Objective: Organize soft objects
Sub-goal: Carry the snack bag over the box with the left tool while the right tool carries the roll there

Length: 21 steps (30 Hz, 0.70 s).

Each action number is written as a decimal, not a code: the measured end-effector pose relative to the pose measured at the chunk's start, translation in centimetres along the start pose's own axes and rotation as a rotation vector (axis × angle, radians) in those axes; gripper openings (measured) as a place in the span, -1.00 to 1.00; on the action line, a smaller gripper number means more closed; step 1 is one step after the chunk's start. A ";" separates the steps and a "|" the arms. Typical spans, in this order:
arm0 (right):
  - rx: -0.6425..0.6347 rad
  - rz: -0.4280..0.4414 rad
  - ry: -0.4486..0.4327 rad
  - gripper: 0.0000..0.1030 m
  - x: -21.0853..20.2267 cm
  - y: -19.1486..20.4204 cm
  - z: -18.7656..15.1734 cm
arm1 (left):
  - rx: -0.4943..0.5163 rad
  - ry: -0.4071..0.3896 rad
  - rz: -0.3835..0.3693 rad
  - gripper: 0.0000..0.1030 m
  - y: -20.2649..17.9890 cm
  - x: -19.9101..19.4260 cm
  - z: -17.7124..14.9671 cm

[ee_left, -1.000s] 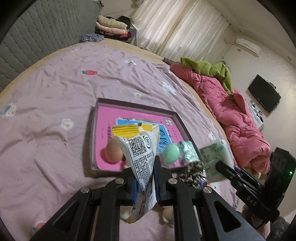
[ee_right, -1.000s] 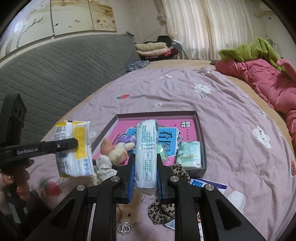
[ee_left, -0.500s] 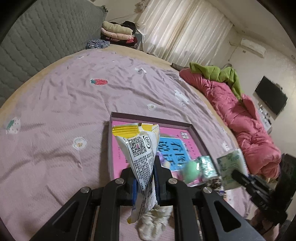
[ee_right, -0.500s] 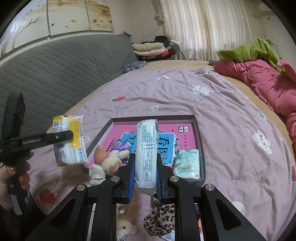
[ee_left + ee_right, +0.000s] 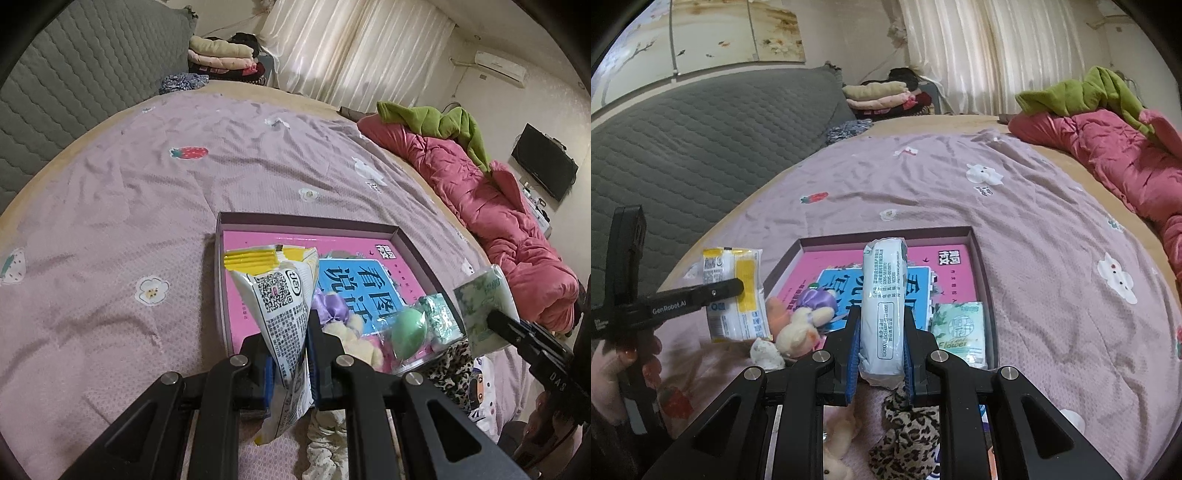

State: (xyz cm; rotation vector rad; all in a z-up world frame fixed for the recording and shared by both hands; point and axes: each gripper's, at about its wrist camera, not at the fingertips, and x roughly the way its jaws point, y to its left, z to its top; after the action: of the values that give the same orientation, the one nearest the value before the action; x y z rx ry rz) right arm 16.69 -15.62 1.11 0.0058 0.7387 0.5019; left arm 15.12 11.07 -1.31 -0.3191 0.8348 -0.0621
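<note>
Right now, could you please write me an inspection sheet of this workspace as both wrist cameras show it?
Surface: bed sheet, lilac, wrinkled, printed with strawberries and flowers.
Job's things: shallow box on the sheet holds a green tissue pack, a plush toy and a green sponge.
Clutter: leopard-print cloth lies on the sheet just outside the box.
Grippers: left gripper shut on yellow-and-white packet; right gripper shut on white tissue pack.
Cables: nothing seen.
Surroundings: pink quilt, grey headboard, curtains, folded clothes.
</note>
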 end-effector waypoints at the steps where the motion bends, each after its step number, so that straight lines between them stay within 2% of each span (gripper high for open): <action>1: 0.006 -0.005 0.001 -0.62 0.2 -0.2 0.0 | -0.001 0.003 0.000 -0.72 0.1 0.2 -0.1; 11: 0.047 -0.029 0.015 -0.62 2.1 -1.1 -0.1 | -0.007 0.009 -0.018 -0.72 0.3 1.1 -0.4; 21: 0.085 -0.063 0.039 -0.62 4.1 -1.5 0.0 | 0.036 0.010 -0.049 -0.72 -1.2 1.5 -0.3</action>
State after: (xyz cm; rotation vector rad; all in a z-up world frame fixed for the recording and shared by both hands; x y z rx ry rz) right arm 19.93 -15.11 -1.83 0.0521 0.7961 0.4108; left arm 16.02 9.61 -2.25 -0.3058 0.8352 -0.1245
